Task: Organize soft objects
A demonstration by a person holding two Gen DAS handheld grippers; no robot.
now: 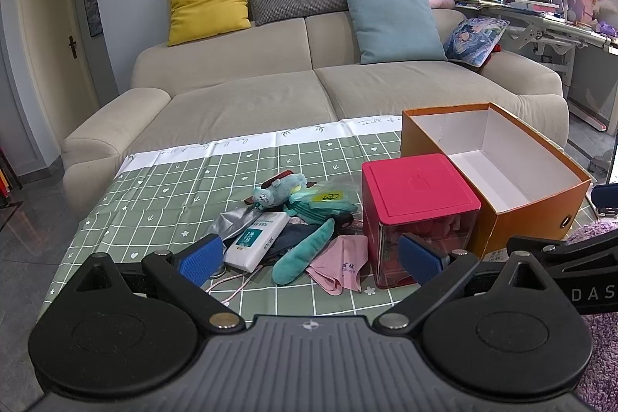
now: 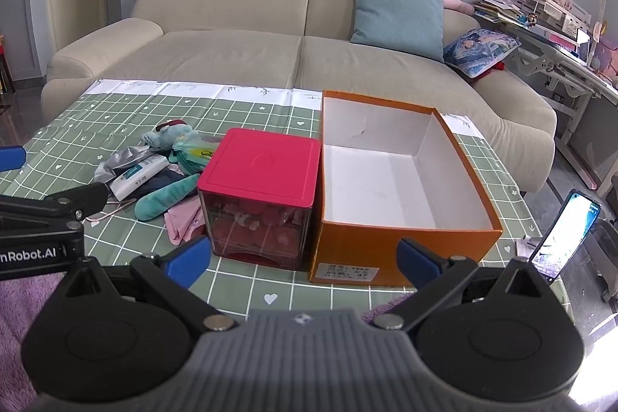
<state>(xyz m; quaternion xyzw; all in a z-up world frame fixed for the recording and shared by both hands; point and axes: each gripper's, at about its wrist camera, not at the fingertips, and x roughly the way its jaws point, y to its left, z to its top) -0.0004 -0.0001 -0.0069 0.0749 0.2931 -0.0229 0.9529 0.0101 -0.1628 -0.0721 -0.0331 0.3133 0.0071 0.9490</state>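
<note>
A pile of soft things lies on the green checked tablecloth (image 1: 162,203): a teal plush piece (image 1: 303,253), a small blue plush toy (image 1: 280,190), a pink cloth (image 1: 342,267), a white tissue pack (image 1: 257,242) and a clear bag (image 1: 330,197). The pile also shows in the right wrist view (image 2: 162,165). An open, empty orange box (image 1: 533,215) (image 2: 401,250) stands to the right. My left gripper (image 1: 311,259) is open and empty just before the pile. My right gripper (image 2: 305,261) is open and empty in front of the orange box.
A red-lidded clear cube box (image 1: 419,192) (image 2: 262,176) stands between pile and orange box. A beige sofa (image 1: 270,91) with cushions is behind the table. A phone (image 2: 566,232) leans at the right. A purple fluffy rug (image 2: 19,311) lies at the near edge.
</note>
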